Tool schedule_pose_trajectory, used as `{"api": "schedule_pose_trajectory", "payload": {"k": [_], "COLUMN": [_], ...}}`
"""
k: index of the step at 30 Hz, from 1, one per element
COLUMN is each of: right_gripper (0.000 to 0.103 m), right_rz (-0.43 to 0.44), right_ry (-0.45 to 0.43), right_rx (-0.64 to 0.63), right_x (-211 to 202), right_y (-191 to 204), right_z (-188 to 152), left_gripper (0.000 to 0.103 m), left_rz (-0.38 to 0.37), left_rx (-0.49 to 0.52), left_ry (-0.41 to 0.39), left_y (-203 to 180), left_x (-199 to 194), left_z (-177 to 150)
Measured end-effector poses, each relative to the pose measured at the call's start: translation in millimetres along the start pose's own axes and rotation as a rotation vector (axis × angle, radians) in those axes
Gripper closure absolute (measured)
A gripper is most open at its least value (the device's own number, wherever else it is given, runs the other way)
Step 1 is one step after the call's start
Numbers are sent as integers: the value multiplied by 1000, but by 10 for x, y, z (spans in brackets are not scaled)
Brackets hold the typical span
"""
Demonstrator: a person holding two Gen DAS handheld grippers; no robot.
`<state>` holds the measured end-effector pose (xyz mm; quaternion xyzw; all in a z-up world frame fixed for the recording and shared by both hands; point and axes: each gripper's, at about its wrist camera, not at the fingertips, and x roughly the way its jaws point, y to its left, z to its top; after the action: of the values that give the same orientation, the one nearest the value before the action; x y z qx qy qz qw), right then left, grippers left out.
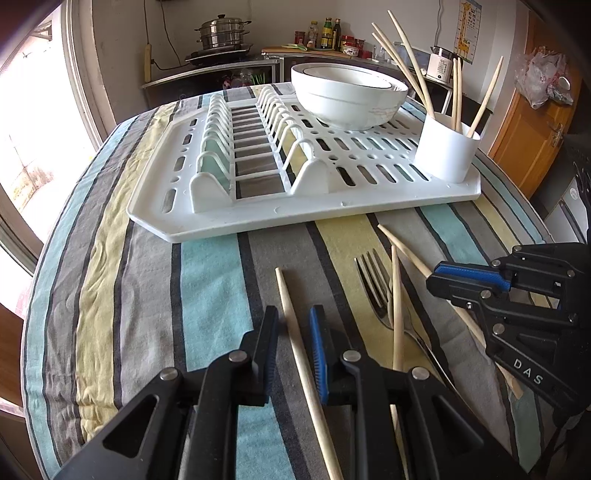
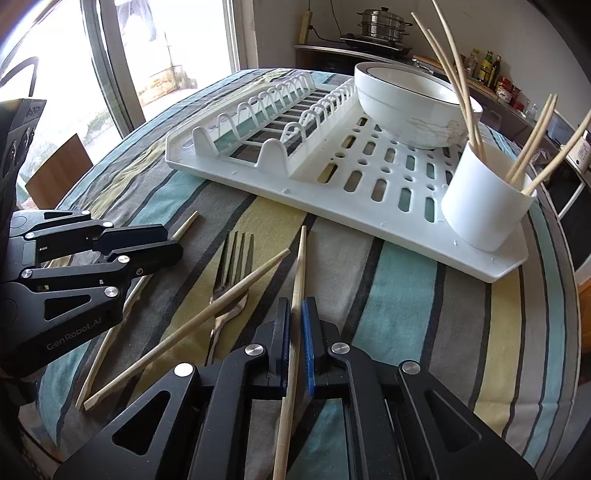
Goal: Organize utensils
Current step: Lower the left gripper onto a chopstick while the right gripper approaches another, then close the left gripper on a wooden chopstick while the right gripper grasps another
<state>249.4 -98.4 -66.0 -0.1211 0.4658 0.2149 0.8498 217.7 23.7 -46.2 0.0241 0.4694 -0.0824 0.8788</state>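
My left gripper (image 1: pixel 294 314) is shut on a wooden chopstick (image 1: pixel 286 291) that slants between its jaws on the striped cloth. My right gripper (image 2: pixel 295 304) is shut on a second chopstick (image 2: pixel 301 258), which also rests on the cloth. In the left wrist view the right gripper (image 1: pixel 434 275) sits on that chopstick (image 1: pixel 402 245). Between the two grippers lies a metal fork (image 2: pixel 232 258) with a loose chopstick (image 2: pixel 207 314) across it. A white cup (image 2: pixel 484 206) on the rack's near right corner holds several chopsticks.
A white dish rack (image 2: pixel 369 225) fills the middle of the round table, with stacked white bowls (image 2: pixel 410 110) on it. The table edge curves away on the right (image 2: pixel 561 295). Behind stand a window, a counter with a steel pot (image 1: pixel 221 33) and bottles (image 1: pixel 327 33).
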Motion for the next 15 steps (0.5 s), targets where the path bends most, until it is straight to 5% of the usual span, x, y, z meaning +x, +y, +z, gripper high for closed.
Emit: {"api": "schedule_pose_trajectory", "payload": {"k": [15], "right_gripper": [95], "right_rz": [0], "right_ry": [61], "right_rx": [23], "right_x": [29], "right_y": [-276], "right_z": [151], "left_gripper": [84], "left_rz": [-12], "left_rx": [27], "left_ry": [36], "left_y": [-106], "left_x": [38], "left_z": [59]}}
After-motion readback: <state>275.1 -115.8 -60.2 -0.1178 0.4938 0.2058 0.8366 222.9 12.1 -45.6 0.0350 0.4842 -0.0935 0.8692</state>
